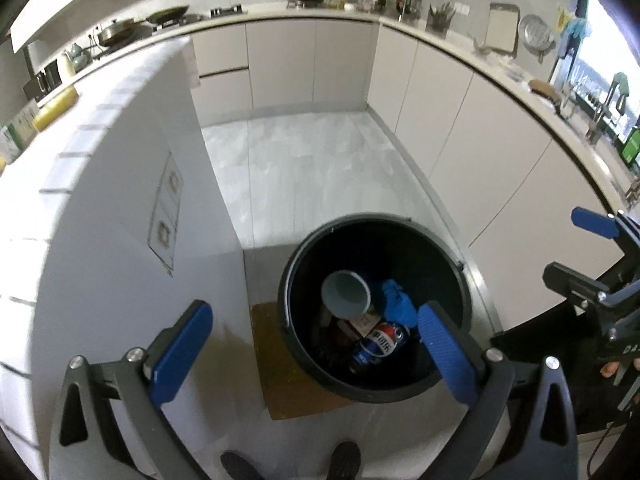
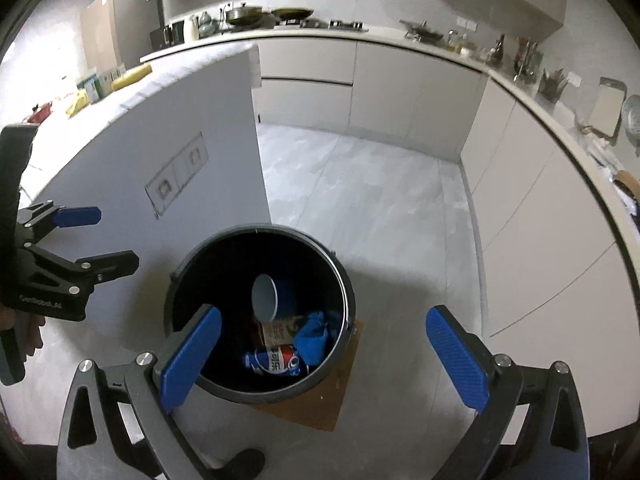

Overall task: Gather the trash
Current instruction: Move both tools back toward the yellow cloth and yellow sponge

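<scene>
The person is standing over the black bin (image 1: pixel 374 308), which is sitting on a brown mat (image 1: pixel 280 376) on the kitchen floor just beside the white island (image 1: pixel 120 184), and both tools are hanging above its mouth. The left gripper (image 1: pixel 316 346) is spread wide with nothing between its blue pads, and the right gripper (image 2: pixel 324 354) is standing just as wide and just as empty. Down inside, the trash is lying in a heap: a blue cup (image 1: pixel 347 294) tipped on its side, a blue glove (image 1: pixel 396 304), a Pepsi bottle (image 1: pixel 380 346) and a brown printed carton (image 2: pixel 280 330) beneath them. To my eye the drop is looking done, so the sensible thing now is lifting both tools straight up clear of the rim, keeping the jaws apart, and turning toward the island top, where clutter seems to be waiting, without nudging the bin off its mat.
</scene>
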Tool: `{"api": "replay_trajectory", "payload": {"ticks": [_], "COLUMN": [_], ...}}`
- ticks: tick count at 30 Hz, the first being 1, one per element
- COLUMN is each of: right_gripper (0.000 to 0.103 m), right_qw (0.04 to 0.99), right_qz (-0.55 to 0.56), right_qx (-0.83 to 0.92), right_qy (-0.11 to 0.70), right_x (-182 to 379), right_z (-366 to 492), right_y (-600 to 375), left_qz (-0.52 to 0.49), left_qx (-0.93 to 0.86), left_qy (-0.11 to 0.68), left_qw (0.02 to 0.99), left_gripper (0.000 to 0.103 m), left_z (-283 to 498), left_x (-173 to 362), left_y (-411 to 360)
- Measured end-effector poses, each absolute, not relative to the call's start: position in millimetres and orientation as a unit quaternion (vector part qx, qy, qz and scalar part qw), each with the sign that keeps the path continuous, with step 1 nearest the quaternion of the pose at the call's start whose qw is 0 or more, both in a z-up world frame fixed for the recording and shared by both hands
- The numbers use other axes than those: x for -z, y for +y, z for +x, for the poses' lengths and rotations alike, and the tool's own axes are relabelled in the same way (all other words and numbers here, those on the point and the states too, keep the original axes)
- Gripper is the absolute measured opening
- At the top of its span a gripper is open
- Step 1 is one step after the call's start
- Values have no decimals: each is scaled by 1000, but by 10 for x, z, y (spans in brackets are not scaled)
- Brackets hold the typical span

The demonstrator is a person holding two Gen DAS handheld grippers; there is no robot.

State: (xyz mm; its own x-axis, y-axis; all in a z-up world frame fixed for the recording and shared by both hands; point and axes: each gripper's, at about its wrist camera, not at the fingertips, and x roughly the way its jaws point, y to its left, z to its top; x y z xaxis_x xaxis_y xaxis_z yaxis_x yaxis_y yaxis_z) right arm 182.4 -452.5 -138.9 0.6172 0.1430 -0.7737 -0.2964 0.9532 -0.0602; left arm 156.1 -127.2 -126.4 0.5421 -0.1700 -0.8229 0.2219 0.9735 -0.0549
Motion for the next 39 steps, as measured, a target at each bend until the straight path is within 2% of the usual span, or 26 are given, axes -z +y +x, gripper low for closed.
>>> {"api": "replay_trajectory", "payload": {"ticks": [11,19,39], "right_gripper": [103,103,103], "right_qw": [921,932,913], "right_qz": [-77,-61,-87], "right_qx": [-104,-140,-210], "right_qy": [367,329,340], "right_x": [689,269,119], "right_z": [1562,1464,1859], "right_y": [-4171,-3527,-1668], "left_qz": [-5,-38,-59], "left_qx": [85,50,-65], "left_qy": [417,384,349], "left_qw": [905,921,933], "left_gripper": [103,103,103], "left_z": [1294,1180,1243], "left_x": [699,437,361], "left_y": [-739,-60,1648]}}
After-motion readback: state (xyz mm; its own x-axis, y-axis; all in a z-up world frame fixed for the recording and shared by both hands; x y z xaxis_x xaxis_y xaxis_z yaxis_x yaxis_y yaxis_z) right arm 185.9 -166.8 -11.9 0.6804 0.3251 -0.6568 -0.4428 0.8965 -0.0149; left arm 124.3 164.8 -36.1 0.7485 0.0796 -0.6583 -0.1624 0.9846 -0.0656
